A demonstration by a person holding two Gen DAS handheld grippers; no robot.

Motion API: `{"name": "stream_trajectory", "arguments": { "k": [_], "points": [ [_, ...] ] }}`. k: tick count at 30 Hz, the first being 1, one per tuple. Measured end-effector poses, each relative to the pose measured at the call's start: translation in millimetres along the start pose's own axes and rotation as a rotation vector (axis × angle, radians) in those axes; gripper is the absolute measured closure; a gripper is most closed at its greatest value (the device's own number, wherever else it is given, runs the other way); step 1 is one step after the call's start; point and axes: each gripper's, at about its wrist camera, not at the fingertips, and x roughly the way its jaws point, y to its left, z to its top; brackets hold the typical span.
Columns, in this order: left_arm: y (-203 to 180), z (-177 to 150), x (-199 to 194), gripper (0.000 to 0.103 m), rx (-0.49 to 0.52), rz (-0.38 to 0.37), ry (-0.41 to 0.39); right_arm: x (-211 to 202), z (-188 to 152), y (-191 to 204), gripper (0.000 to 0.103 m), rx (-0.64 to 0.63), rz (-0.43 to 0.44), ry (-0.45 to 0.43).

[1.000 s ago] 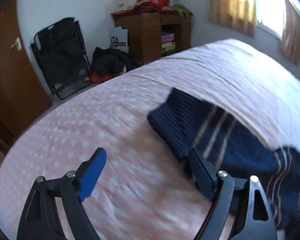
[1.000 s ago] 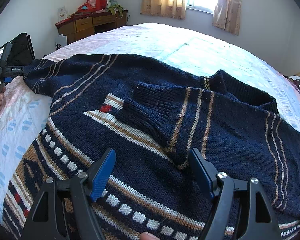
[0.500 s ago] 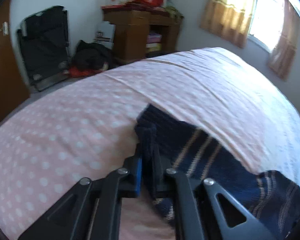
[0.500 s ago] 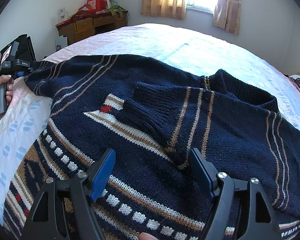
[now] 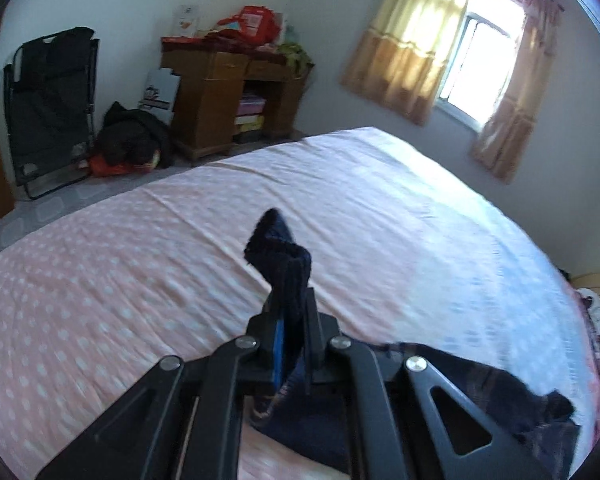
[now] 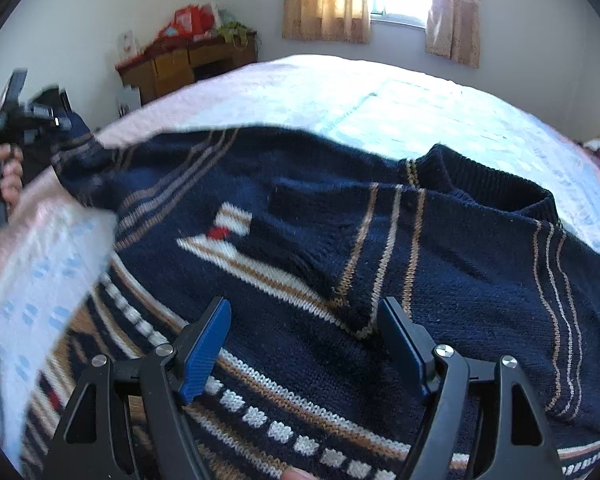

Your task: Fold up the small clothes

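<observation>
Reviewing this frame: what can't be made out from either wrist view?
- Left wrist: most of the sweater is hidden behind the left gripper, shut on its cuff.
- Right wrist: sweater hem cut off by the bottom edge, partly behind the open right gripper.
- Right wrist: lifted sleeve motion-blurred.

The sweater [image 6: 380, 248] is thick knitted wool, bumpy and matt, with ribbed knit at its cuff [image 5: 278, 256]. The bedspread [image 5: 380, 220] is thin soft cloth with small creases (not shiny at all). The left gripper [image 5: 292, 336] and the right gripper [image 6: 304, 352] are matt black plastic with shiny metal screws and rough blue pads [image 6: 204, 352]. The desk [image 5: 220, 96] is smooth brown wood. The curtains [image 5: 404, 40] are thin cloth.
</observation>
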Motion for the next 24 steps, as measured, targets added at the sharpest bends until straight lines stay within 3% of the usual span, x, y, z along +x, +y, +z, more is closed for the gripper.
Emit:
{"name": "stream_trajectory", "arguments": {
  "k": [7,15,24],
  "points": [
    [-45,-9,-39,0.095,-0.006,-0.146,-0.005,-54,3,-31,0.027,0.087,0.032,-0.039],
    [-116,-35,-70,0.095,0.035,-0.289,0.028,-110,-30,-77,0.027,0.204,0.002,-0.082],
    [-190,-70,-88,0.095,0.051,-0.408,0.09,-167,-66,-104,0.027,0.222,-0.001,-0.153]
  ]
}}
